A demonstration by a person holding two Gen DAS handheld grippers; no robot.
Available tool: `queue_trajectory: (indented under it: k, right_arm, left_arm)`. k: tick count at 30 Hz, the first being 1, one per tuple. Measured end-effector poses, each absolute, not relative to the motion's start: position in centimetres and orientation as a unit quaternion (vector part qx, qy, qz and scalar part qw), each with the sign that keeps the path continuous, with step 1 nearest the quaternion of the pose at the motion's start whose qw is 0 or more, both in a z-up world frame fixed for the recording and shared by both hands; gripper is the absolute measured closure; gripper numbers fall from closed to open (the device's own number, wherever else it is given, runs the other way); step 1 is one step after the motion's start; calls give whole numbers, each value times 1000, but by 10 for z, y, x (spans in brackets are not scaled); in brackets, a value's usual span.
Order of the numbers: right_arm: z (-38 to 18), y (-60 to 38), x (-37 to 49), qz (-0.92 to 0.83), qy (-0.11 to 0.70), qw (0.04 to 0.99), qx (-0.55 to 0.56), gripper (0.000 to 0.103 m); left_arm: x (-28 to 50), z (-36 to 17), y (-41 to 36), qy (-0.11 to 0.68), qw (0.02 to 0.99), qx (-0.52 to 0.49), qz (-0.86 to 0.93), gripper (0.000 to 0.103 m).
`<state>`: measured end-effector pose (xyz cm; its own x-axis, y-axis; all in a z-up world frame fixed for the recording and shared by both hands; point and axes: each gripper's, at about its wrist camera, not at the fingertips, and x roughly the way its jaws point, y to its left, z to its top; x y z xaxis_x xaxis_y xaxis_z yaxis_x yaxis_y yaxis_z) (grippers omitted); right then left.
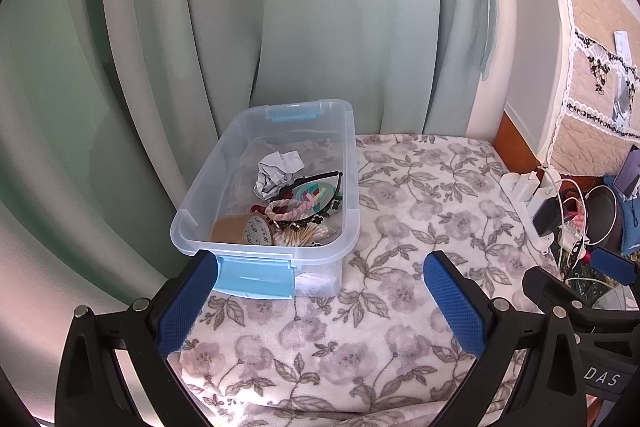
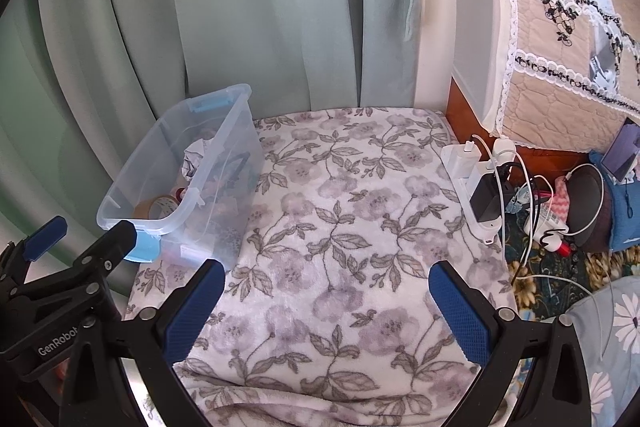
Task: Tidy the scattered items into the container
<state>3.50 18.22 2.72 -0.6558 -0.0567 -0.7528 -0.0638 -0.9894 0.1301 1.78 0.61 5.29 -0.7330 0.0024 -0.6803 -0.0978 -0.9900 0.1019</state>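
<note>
Container (image 1: 276, 163) sits ahead-left of both spread, empty tools (image 1: 320, 307) (image 2: 326, 311).

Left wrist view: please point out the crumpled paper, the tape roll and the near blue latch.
crumpled paper (image 1: 276, 173), left wrist view, its middle
tape roll (image 1: 244, 231), left wrist view, its brown side
near blue latch (image 1: 256, 277), left wrist view, its front face

The left gripper (image 1: 322, 303) at the bottom of its own view has two black plastic arms tipped with blue, finely textured pads (image 1: 184, 307), and round silver screws at the joints. White letters "DAS" show at the lower right, possibly part of a longer word. The right gripper (image 2: 326, 311) looks the same: black arms, blue pads (image 2: 464, 311), silver screws. "GenRobot" is printed at the lower left of the right view.
</note>
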Motion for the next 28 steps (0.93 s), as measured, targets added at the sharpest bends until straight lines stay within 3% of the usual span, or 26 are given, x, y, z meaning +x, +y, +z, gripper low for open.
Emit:
queue_trajectory:
  k: [28]
  right_arm:
    - [57, 165, 53, 918, 64, -14, -390, 0]
  left_arm:
    - [33, 71, -12, 40, 27, -350, 936, 0]
